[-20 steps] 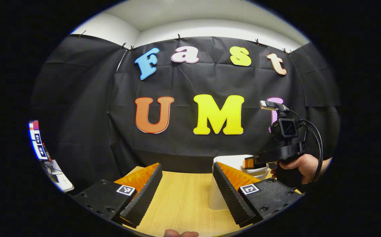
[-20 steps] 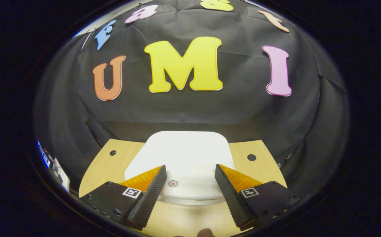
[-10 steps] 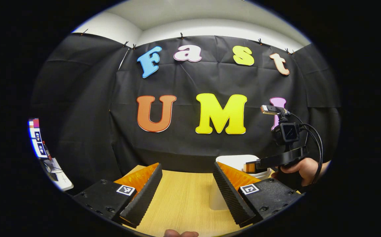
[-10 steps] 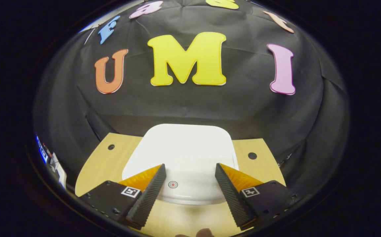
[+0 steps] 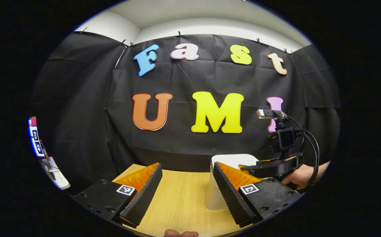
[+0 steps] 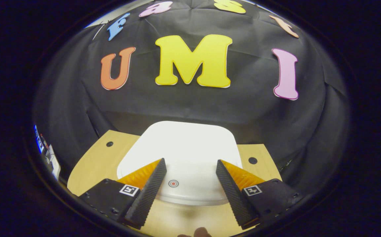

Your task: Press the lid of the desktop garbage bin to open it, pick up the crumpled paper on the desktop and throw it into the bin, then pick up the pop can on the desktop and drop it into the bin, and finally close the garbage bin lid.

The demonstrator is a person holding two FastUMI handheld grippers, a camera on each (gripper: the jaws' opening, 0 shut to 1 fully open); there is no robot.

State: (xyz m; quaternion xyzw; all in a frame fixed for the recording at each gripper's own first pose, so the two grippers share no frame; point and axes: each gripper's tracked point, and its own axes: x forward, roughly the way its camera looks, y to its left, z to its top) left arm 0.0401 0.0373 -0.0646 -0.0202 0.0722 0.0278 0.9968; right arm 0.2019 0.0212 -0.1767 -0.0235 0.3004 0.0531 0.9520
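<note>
- A booth with black cloth walls [image 5: 78, 108] surrounds a light wooden table [image 5: 180, 200]; the right gripper view shows two small round holes in the tabletop, one on either side of the bin.
- The white bin [image 6: 180, 154] stands on the table near the back wall, its lid [image 6: 183, 148] down and flat, with a small red ring mark [image 6: 173, 183] near the lid's front edge.
- The right gripper [image 6: 190, 179] hangs just above the front of the lid, its fingers spread wide to either side of the red mark and holding nothing; whether they touch the lid cannot be told.
- In the left gripper view the same tool sits over the bin [image 5: 233, 161], held by a hand [image 5: 300, 174].
- The left gripper [image 5: 187, 184] is wide open and empty above bare tabletop, well to one side of the bin.
</note>
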